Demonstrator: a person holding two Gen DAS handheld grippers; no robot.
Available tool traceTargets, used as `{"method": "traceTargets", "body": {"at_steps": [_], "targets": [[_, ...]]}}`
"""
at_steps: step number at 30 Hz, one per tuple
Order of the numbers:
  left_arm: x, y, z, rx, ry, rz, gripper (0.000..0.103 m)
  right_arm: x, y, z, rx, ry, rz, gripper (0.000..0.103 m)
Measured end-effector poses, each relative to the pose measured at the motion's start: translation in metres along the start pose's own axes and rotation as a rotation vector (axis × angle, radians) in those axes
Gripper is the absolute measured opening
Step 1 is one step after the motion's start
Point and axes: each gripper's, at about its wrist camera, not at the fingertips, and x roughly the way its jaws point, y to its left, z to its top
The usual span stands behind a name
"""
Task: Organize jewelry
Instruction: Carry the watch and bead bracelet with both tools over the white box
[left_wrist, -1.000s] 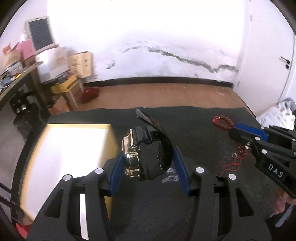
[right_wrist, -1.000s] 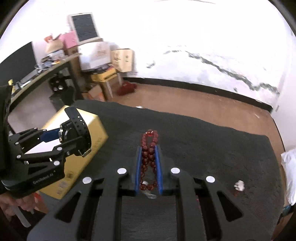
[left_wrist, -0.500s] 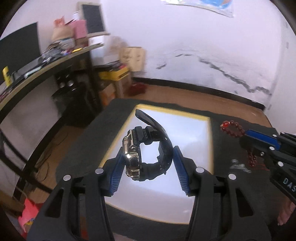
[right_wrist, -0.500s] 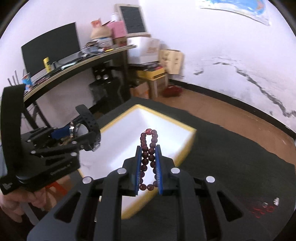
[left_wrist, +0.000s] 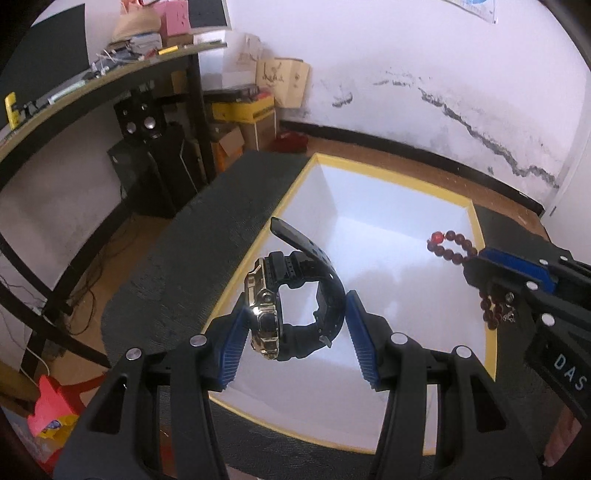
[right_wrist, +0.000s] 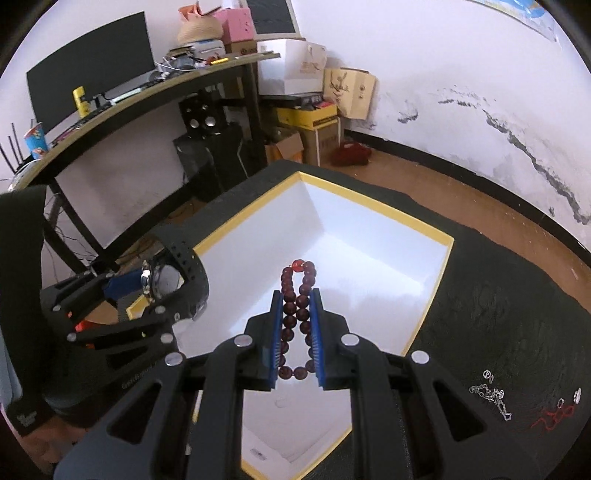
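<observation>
My left gripper (left_wrist: 295, 332) is shut on a black-strap watch with a gold case (left_wrist: 291, 299) and holds it above the near left part of an open white box with a yellow rim (left_wrist: 388, 177). My right gripper (right_wrist: 295, 332) is shut on a dark red bead bracelet (right_wrist: 297, 306) and holds it over the same box (right_wrist: 369, 199). The right gripper with the beads (left_wrist: 448, 247) shows at the right of the left wrist view. The left gripper with the watch (right_wrist: 173, 273) shows at the left of the right wrist view.
The box sits on a dark mat (right_wrist: 498, 314). A silver chain (right_wrist: 491, 397) and a red string piece (right_wrist: 554, 415) lie on the mat to the right. A desk with a monitor (right_wrist: 92, 85), speakers and cardboard boxes stand to the left and behind.
Both grippers have moved left from over the dark mat to above the open white box, each keeping its hold. The views now look down into the box.
</observation>
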Motion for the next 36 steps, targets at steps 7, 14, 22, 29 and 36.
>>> {"method": "traceTargets", "body": {"at_steps": [7,14,22,29,36], "targets": [[0.02,-0.006,-0.001,0.003,0.033,0.0,0.051,0.021,-0.014,-0.003,0.023,0.03,-0.022,0.015],[0.03,-0.008,-0.003,0.012,0.051,0.006,0.051,0.03,-0.018,-0.005,0.019,0.043,-0.034,0.015],[0.033,-0.011,-0.003,0.015,0.056,0.008,0.051,0.033,-0.018,-0.005,0.02,0.043,-0.035,0.015],[0.035,-0.012,-0.004,0.01,0.06,0.011,0.051,0.033,-0.018,-0.006,0.018,0.044,-0.034,0.015],[0.035,-0.012,-0.006,0.008,0.063,0.009,0.051,0.032,-0.02,-0.006,0.014,0.048,-0.036,0.015]]}}
